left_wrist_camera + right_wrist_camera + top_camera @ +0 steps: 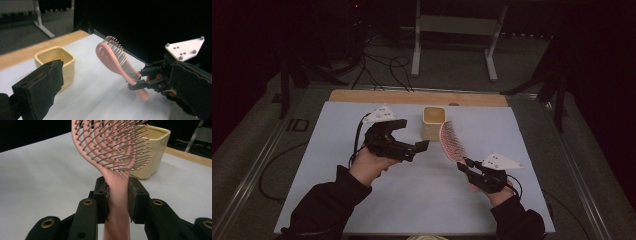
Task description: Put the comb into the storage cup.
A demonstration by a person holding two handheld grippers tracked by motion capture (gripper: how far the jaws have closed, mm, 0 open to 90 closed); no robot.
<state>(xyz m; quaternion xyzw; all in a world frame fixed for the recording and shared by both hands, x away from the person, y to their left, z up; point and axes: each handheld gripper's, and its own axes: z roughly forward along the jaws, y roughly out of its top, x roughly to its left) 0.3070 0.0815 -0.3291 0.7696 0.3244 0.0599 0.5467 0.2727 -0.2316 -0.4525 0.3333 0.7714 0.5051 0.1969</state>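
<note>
Item one: pink plastic paddle hairbrush with grey metal bristles [450, 141], held clear of the tabletop [337, 200], head tilted up toward twelve o'clock from the hand that carries it. In the right gripper view the brush [117, 147] has its bristles facing the camera and its handle running down between the two black pads.

Item two: right gripper [466, 164], at four o'clock on the white sheet, jaws clamped narrow on the brush handle just below the head; both pads press on the handle. The same gripper [140, 78] appears in the left gripper view with its grey three-cornered plate above it.

Item three: left gripper [419, 146], at nine o'clock from the brush, pointing toward it and apart from it. Nothing lies between its jaws; they appear parted.

Item four: pale yellow square ceramic cup [433, 121], upright on the tabletop at twelve o'clock, just beside the brush head, between the two grippers' tips.

Item five: bare wooden strip [362, 96] along the far edge of the tabletop.
</note>
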